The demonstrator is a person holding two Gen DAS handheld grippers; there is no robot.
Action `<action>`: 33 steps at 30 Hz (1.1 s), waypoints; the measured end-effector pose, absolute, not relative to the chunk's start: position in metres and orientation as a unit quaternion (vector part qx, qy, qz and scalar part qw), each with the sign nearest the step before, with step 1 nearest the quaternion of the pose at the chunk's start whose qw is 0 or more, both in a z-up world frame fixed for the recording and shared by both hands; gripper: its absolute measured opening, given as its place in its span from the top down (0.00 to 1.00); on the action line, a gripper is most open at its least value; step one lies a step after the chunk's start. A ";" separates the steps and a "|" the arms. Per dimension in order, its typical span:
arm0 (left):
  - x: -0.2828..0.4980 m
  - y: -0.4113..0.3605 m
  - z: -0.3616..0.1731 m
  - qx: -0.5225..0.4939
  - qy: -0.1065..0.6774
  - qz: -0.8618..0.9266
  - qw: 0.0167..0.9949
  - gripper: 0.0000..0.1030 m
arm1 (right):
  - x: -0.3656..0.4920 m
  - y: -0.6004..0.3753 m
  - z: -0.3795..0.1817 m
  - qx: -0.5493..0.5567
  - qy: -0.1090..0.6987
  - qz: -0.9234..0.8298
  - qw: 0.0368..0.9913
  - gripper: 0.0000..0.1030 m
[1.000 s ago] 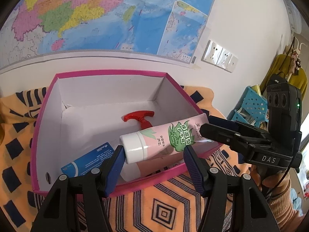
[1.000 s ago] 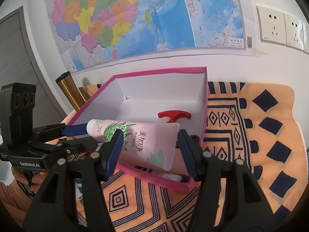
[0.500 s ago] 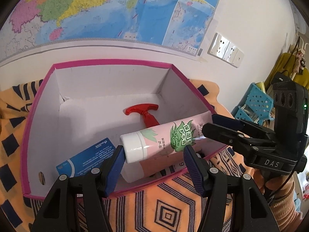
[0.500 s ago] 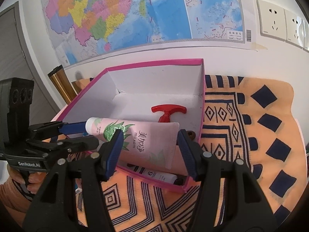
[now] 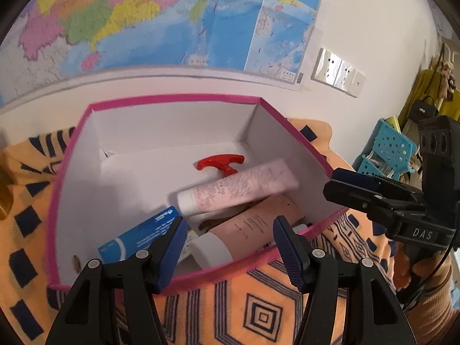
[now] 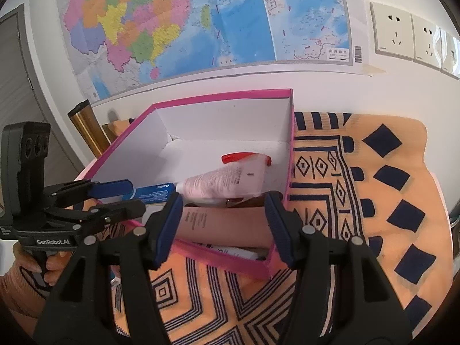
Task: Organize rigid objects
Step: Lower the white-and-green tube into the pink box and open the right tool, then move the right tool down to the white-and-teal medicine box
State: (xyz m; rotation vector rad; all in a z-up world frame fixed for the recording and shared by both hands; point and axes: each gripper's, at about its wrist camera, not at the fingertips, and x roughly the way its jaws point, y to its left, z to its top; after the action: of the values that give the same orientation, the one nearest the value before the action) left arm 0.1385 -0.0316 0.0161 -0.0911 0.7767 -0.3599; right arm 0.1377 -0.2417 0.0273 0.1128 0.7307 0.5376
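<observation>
Both grippers, left gripper [image 5: 228, 245] and right gripper [image 6: 222, 227], spread and empty; pink tube [image 5: 235, 185], propped aslant inside pink box [image 5: 178, 97], may slide down onto red handle [image 5: 220, 162]

pale pink tube [image 5: 237, 185] motion-blurred, print unreadable, red t-handle [image 5: 221, 163] stem hidden behind it, blue carton [image 5: 141, 234] partly behind left gripper's finger [image 5: 169, 254] at 7 o'clock
</observation>
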 end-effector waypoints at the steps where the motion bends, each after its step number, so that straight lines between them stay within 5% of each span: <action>1: 0.135 -0.031 0.018 -0.042 0.373 -0.176 0.910 0.38 | 0.135 -0.243 0.028 0.055 0.352 0.260 0.897 0.41; 15: 0.058 0.009 0.044 -0.029 0.308 -0.171 0.936 0.32 | 0.083 -0.236 0.035 0.067 0.335 0.326 0.881 0.40; 33: 0.035 0.075 -0.048 -0.062 0.436 -0.060 0.896 0.32 | 0.040 -0.145 -0.043 0.069 0.443 0.447 0.774 0.41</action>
State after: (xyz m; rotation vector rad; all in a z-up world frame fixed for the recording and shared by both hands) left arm 0.0349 0.0754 -0.0483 -0.1291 0.9027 -0.1245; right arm 0.0401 -0.1449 -0.0433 0.1499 0.9590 0.9674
